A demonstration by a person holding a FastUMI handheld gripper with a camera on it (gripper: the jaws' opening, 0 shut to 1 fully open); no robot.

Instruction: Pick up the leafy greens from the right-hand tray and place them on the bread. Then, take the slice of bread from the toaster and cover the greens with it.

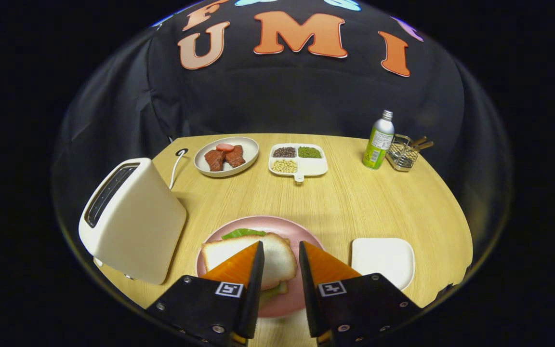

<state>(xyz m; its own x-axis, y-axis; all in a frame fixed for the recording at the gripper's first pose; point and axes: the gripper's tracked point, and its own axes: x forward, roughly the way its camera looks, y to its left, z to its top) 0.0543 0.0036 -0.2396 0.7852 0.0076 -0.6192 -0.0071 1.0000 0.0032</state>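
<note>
A pink plate (301,231) lies on the wooden table just ahead of my fingers. On it a slice of white bread (277,258) lies on top of leafy greens (243,233), whose green edges stick out at the far left and the near side. My gripper (281,250) hovers above the plate, open, with a gap between the fingertips and nothing held. The white toaster (130,219) stands to the left of the plate, its slots (111,190) dark. To the right of the plate sits a white square tray (383,260) with a bare surface.
At the back of the table stand an oval dish of meat pieces (225,156), a white divided dish of beans (297,160), a green bottle (379,140) and a wire basket (404,153). The toaster's white cord (176,166) runs to the table's back left edge.
</note>
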